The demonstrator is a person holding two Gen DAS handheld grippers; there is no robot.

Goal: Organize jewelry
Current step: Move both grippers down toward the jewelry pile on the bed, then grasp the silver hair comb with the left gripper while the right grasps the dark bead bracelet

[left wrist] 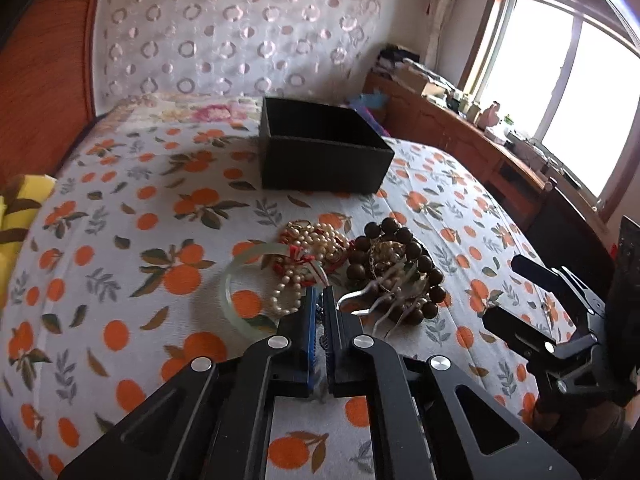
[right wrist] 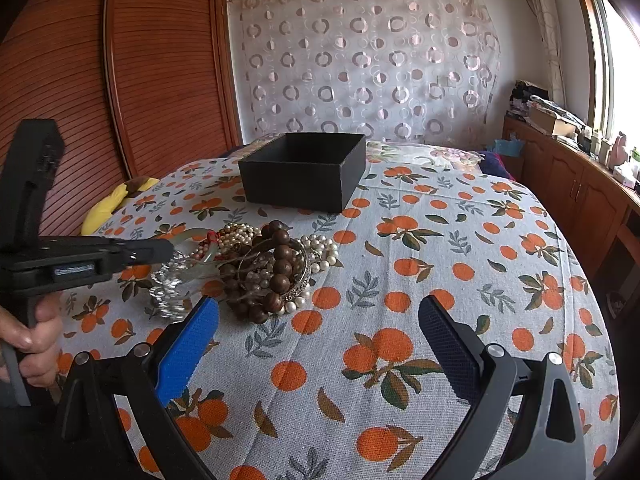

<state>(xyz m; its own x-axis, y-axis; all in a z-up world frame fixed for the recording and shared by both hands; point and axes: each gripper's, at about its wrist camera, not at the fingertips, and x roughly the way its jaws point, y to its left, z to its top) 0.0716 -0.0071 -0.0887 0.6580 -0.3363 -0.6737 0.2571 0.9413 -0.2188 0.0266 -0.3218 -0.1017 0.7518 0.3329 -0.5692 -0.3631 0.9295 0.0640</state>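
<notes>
Currently, in the left wrist view, we see the left gripper (left wrist: 320,300) with its jaws drawn almost together at the near edge of the jewelry pile (left wrist: 352,268), which lies on the orange-print bedcover (left wrist: 120,240) in front of the black box (left wrist: 320,156). Its blue pads (left wrist: 309,320) show only a thin slit between them. A clear, glittering piece (left wrist: 360,300) lies just beside the tips, but we cannot tell from this view whether any of it is pinched. A pale green bangle (left wrist: 236,296) rests on the left side of the pile, a pearl strand (left wrist: 288,292) loops beside it, and dark wooden beads (left wrist: 400,240) ring the right side. The right gripper (left wrist: 536,292) shows at the right, clear of the pile.

In the right wrist view, we see the right gripper (right wrist: 320,312) with jaws wide apart and nothing between them, nearer to us than the pile (right wrist: 260,264). The left gripper (right wrist: 168,250) reaches in from the left, its tip at a sparkling crystal bracelet (right wrist: 170,284); a hand (right wrist: 32,344) grips its handle. The box (right wrist: 304,168) stands open beyond the pile.

We judge the step in hand to be lifting one piece. To do it well, we should raise slowly and watch for snagged strands. We should then carry the piece over the box rim before releasing it.
</notes>
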